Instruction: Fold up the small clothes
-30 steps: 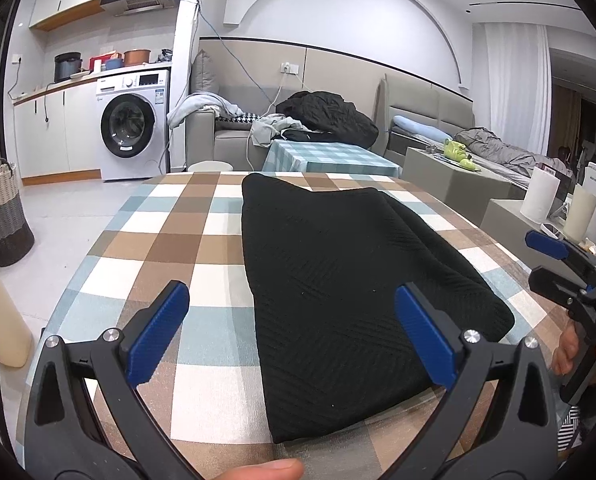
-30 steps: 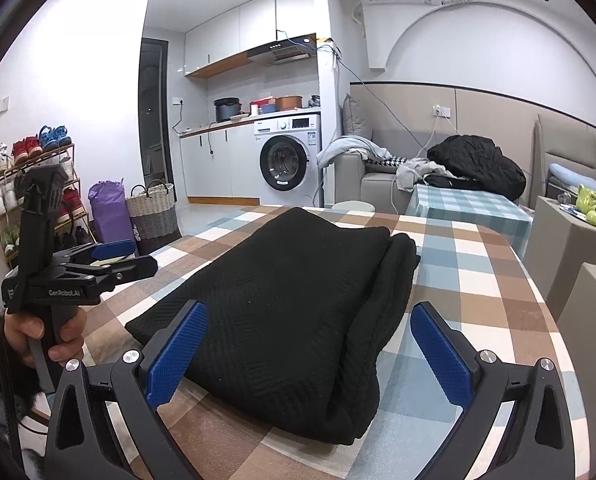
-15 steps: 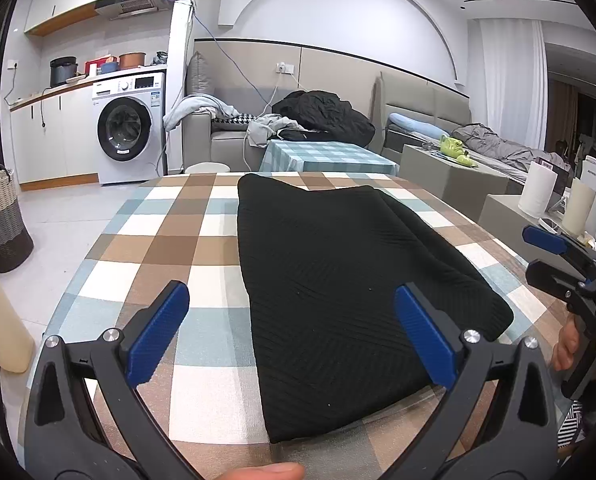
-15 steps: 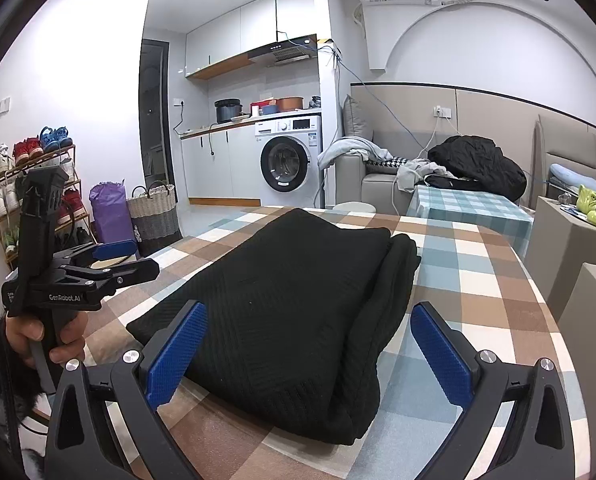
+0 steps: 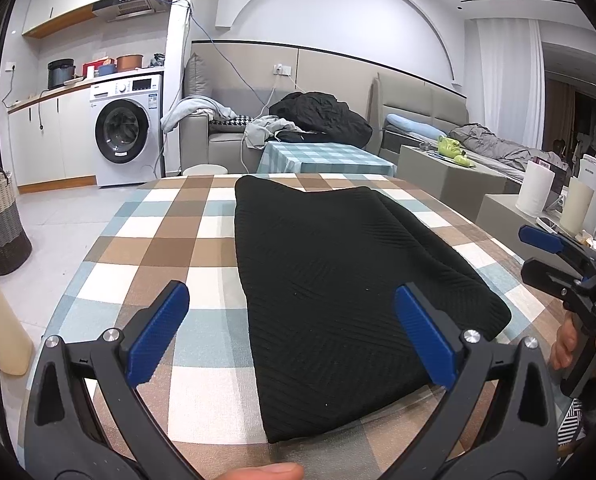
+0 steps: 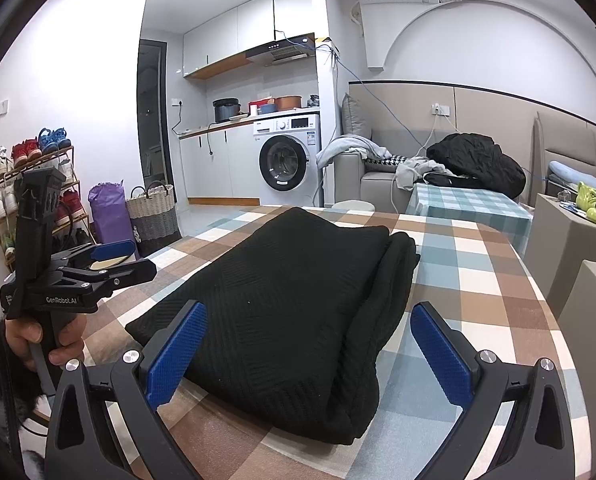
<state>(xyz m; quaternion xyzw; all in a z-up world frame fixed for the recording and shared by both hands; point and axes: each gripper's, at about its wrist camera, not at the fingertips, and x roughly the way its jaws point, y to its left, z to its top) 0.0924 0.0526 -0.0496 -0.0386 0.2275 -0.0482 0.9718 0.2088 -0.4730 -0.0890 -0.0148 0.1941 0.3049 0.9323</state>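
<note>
- Black garment folded flat on the checked bench, long axis running away from the cameras (thicker layered edge on its right side in the right wrist view).
- Left tool spread wide, empty, above the garment's near left part without touching it.
- Right tool also spread wide, empty, just over the near right corner.
- Each tool seen from the other's view, off the cloth's side, gripped by a hand.

Left gripper showing black frame, ribbed blue pads, silver screws, white "GenRobot.AI" lettering appearing at 9 o'clock, right gripper matching.
</note>
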